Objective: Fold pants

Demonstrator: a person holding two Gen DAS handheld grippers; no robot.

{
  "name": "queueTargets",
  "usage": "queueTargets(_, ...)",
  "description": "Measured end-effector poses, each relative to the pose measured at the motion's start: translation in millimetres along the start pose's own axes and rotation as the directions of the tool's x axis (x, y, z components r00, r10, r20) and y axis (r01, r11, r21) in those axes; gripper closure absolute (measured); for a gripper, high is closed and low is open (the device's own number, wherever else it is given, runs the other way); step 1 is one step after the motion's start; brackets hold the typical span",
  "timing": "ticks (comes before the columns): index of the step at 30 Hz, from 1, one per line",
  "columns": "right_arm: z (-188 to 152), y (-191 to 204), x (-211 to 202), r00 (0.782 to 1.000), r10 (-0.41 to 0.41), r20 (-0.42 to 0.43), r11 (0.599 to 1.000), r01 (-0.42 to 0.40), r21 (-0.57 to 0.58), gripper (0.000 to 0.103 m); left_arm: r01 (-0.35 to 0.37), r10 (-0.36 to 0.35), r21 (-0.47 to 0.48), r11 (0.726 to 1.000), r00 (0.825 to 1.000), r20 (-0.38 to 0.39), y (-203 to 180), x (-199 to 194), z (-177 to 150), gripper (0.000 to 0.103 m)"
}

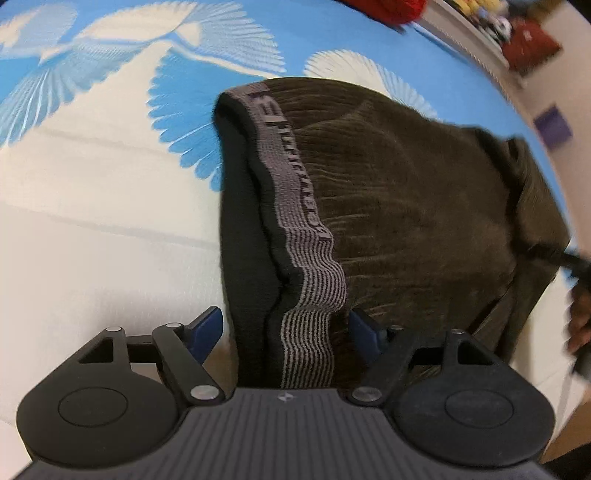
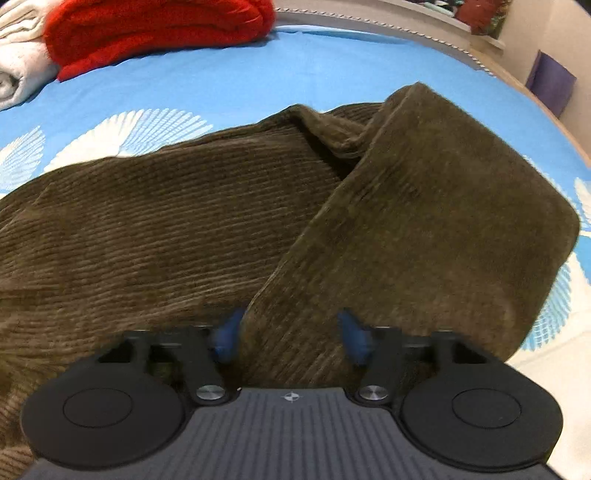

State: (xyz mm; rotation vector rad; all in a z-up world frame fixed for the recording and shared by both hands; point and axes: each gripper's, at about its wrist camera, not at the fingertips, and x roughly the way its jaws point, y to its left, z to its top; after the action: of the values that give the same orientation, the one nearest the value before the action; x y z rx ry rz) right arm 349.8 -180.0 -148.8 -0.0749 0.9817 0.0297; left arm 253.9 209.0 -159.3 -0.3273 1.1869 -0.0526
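Now left gripper (image 1: 286,328) released around pants (image 1: 406,206) waistband, right gripper (image 2: 291,332) grasping pant leg.

The pants (image 2: 166,229) run off the right wrist view's left edge. Shelf items (image 1: 491,18) are too blurred to identify.

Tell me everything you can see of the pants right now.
The pants are dark olive corduroy with a grey striped elastic waistband bearing lettering. They lie on the blue-and-white bedsheet, one leg end folded back over the rest. The waistband sits between the left gripper's open fingers; the folded leg's edge runs between the right gripper's.
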Motion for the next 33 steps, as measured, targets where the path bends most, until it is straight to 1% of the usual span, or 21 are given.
queueTargets(1, 0, -5, -3, 1.000, 0.013, -0.006, 1.000, -0.012, 0.025, 0.092, -0.012, 0.012, 0.036, 0.999, 1.000, 0.014, -6, 0, -3, 0.031)
queueTargets(2, 1, -10, -8, 1.000, 0.025, -0.015, 0.998, -0.024, 0.054, 0.096, -0.042, 0.040, 0.065, 0.997, 0.999, 0.025, -10, 0, -5, 0.042)
queueTargets(3, 4, -16, -13, 0.999, 0.025, -0.024, 0.997, -0.023, 0.070, 0.096, -0.075, 0.072, 0.093, 0.993, 0.997, 0.036, -13, 1, -6, 0.055)
queueTargets(6, 15, -45, -60, 0.999, 0.025, 0.048, 0.993, -0.030, 0.116, 0.097, -0.065, 0.056, 0.106, 0.992, 0.995, 0.084, -15, -11, -6, 0.085)
queueTargets(8, 17, -68, -103, 0.992, 0.022, 0.126, 0.985, -0.043, 0.165, 0.097, -0.036, 0.025, 0.075, 0.997, 0.989, 0.149, -13, -33, -1, 0.090)
queueTargets(9, 16, -80, -127, 0.986, 0.022, 0.167, 0.981, -0.053, 0.184, 0.097, -0.008, -0.003, 0.048, 0.999, 0.977, 0.213, -11, -51, 1, 0.091)
queueTargets(12, -7, -104, -208, 0.966, 0.006, 0.260, 0.975, -0.064, 0.214, 0.097, 0.050, -0.051, 0.014, 0.999, 0.929, 0.366, -6, -102, 0, 0.092)
queueTargets(13, -16, -105, -227, 0.959, 0.010, 0.283, 0.978, -0.069, 0.198, 0.097, 0.042, -0.045, 0.016, 0.999, 0.913, 0.406, -3, -119, -5, 0.092)
queueTargets(15, -48, -96, -266, 0.948, 0.047, 0.313, 0.988, -0.090, 0.125, 0.097, -0.002, 0.002, -0.002, 1.000, 0.890, 0.456, 7, -141, -16, 0.092)
queueTargets(17, -80, -79, -278, 0.960, 0.111, 0.258, 0.991, -0.127, 0.047, 0.096, -0.072, 0.082, -0.039, 0.997, 0.878, 0.472, 21, -150, -26, 0.093)
queueTargets(18, -94, -67, -272, 0.970, 0.152, 0.189, 0.988, -0.154, -0.001, 0.095, -0.109, 0.130, -0.073, 0.991, 0.882, 0.454, 29, -148, -29, 0.092)
queueTargets(19, -111, -55, -263, 0.976, 0.188, 0.107, 0.982, -0.184, -0.050, 0.093, -0.136, 0.172, -0.116, 0.984, 0.898, 0.405, 37, -140, -31, 0.091)
queueTargets(20, -131, -43, -251, 0.978, 0.207, 0.031, 0.973, -0.203, -0.110, 0.086, -0.163, 0.202, -0.142, 0.976, 0.918, 0.340, 45, -129, -33, 0.091)
queueTargets(21, -145, -35, -242, 0.981, 0.194, -0.002, 0.968, -0.192, -0.162, 0.084, -0.190, 0.226, -0.148, 0.970, 0.935, 0.275, 51, -119, -35, 0.091)
queueTargets(22, -154, -30, -235, 0.987, 0.163, -0.005, 0.967, -0.161, -0.199, 0.084, -0.232, 0.265, -0.161, 0.959, 0.936, 0.232, 55, -112, -37, 0.091)
queueTargets(24, -153, -35, -229, 0.985, 0.168, 0.029, 0.969, -0.159, -0.187, 0.084, -0.278, 0.320, -0.193, 0.941, 0.917, 0.239, 58, -116, -42, 0.087)
queueTargets(25, -146, -41, -229, 0.982, 0.183, 0.050, 0.973, -0.173, -0.155, 0.081, -0.268, 0.312, -0.193, 0.944, 0.916, 0.251, 57, -121, -43, 0.085)
queueTargets(27, -127, -57, -227, 0.977, 0.178, 0.114, 0.983, -0.172, -0.058, 0.074, -0.247, 0.290, -0.185, 0.951, 0.920, 0.262, 52, -124, -45, 0.066)
queueTargets(28, -120, -67, -226, 0.973, 0.183, 0.138, 0.983, -0.181, -0.031, 0.066, -0.250, 0.289, -0.175, 0.952, 0.923, 0.254, 49, -121, -43, 0.063)
queueTargets(29, -110, -71, -221, 0.969, 0.187, 0.162, 0.982, -0.188, -0.011, 0.060, -0.259, 0.290, -0.154, 0.953, 0.928, 0.234, 44, -116, -40, 0.062)
queueTargets(33, -80, -71, -185, 0.956, 0.192, 0.222, 0.979, -0.203, 0.031, 0.059, -0.289, 0.302, -0.096, 0.953, 0.936, 0.181, 34, -102, -30, 0.062)
